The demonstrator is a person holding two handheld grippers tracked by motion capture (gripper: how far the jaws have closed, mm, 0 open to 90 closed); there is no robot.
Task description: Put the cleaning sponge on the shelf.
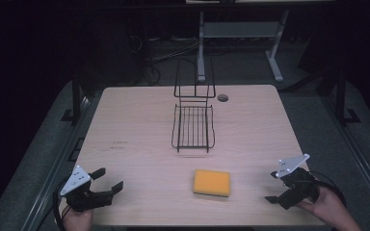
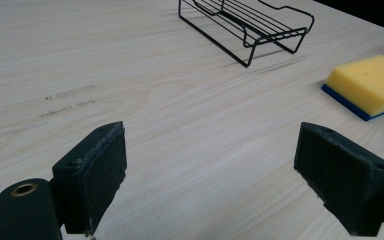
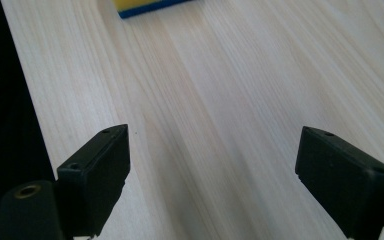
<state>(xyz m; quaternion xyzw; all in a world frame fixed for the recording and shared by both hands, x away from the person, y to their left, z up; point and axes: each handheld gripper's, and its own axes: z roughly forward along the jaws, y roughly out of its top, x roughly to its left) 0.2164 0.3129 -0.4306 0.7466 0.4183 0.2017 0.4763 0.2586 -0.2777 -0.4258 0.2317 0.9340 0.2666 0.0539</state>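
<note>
Currently we see both claws wide open with nothing between the jaws. Left gripper [image 1: 107, 183] sits near the table's 7 o'clock corner, jaws spread and aimed toward the middle; in its own view [image 2: 210, 165] bare wood fills the gap between the pads. Right gripper [image 1: 273, 186] sits near the 5 o'clock corner, jaws just as far apart, and its own view [image 3: 212, 165] shows the same: empty gap, wood beneath. We can't tell whether either claw touches the tabletop. Sponge [image 1: 212, 183], yellow on top, lies flat at roughly 6 o'clock from table centre, between the two grippers and apart from both. Black wire rack [image 1: 193, 126] stands at about 12 o'clock from the sponge, near table centre, with its tall back toward the far edge. Table [image 1: 135, 125] is light wood with a round cable hole [image 1: 222, 97] beside the rack's far end. Room is dark; we make out a grey desk frame [image 1: 241, 33] and cables on the floor beyond. Left gripper view adds the sponge's blue underside layer [image 2: 352, 107] and faint scuffs [image 2: 65, 102] on the wood. Right gripper view catches only the sponge's edge [image 3: 145, 6] at 12 o'clock.
</note>
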